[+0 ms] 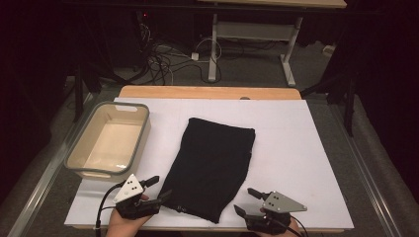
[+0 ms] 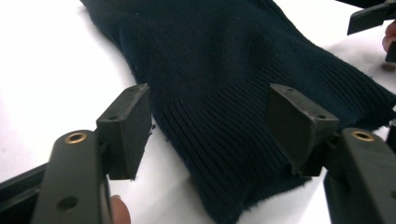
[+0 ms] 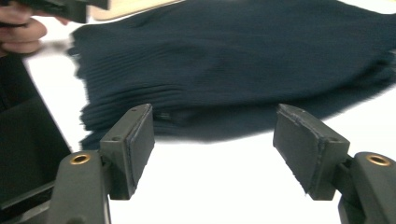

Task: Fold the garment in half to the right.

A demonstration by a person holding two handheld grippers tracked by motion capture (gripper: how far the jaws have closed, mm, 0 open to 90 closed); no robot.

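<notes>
Folded dark knit garment (image 1: 212,165): lies flat mid-surface (image 1: 296,148), ribbed hem toward the near edge. Left hand-held gripper (image 1: 157,190): released, jaws apart, just beside the hem's left corner, nothing gripped. Right hand-held gripper (image 1: 247,202): released, jaws apart, just off the hem's right corner. Beige plastic tub (image 1: 141,136): left of garment.

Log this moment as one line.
left claw: open, at near-left hem | right claw: open, off near-right corner | dark knit garment: folded flat on white sheet | basin: far-left
</notes>
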